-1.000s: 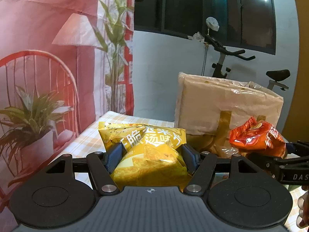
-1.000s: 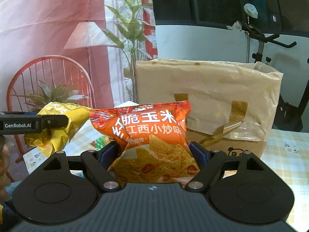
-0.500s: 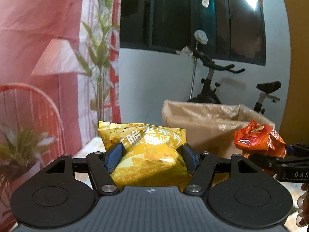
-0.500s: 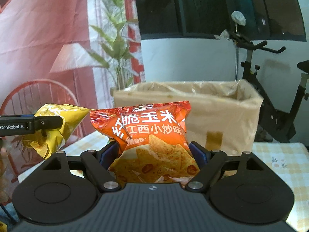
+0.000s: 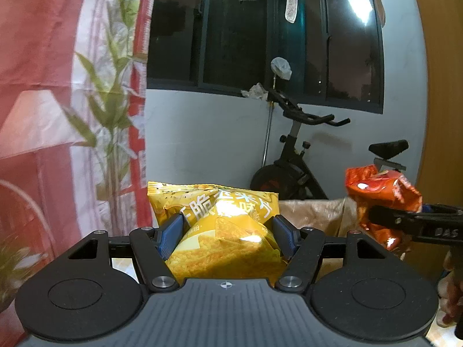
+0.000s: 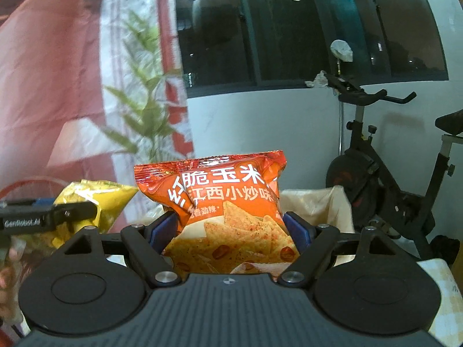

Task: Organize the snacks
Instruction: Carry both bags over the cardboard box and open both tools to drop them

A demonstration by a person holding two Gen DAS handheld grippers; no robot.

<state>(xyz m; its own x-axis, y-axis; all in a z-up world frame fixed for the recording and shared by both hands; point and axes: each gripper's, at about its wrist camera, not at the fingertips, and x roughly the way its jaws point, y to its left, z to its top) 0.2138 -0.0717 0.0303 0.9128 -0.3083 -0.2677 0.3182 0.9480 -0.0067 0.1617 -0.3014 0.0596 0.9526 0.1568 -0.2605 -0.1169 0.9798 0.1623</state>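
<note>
The left gripper [image 5: 225, 235] clamps a yellow chip bag [image 5: 220, 231] between its blue pads, jaws about half spread. The right gripper [image 6: 230, 230] pinches an orange chip bag [image 6: 225, 211], jaws set wider. Both bags hang in the air, side by side, near a brown paper-lined box [image 6: 321, 205], with an exercise bike [image 5: 301, 156] beyond.

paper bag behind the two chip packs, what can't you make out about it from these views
- Paper bag inside: hidden in both wrist views; only its rim shows above the grippers.
- Bag's lower part and the table under it: left wrist view, covered by the yellow chip pack and left gripper.
- Right wrist view: the orange chip pack in the right gripper hides the bag's middle.
</note>
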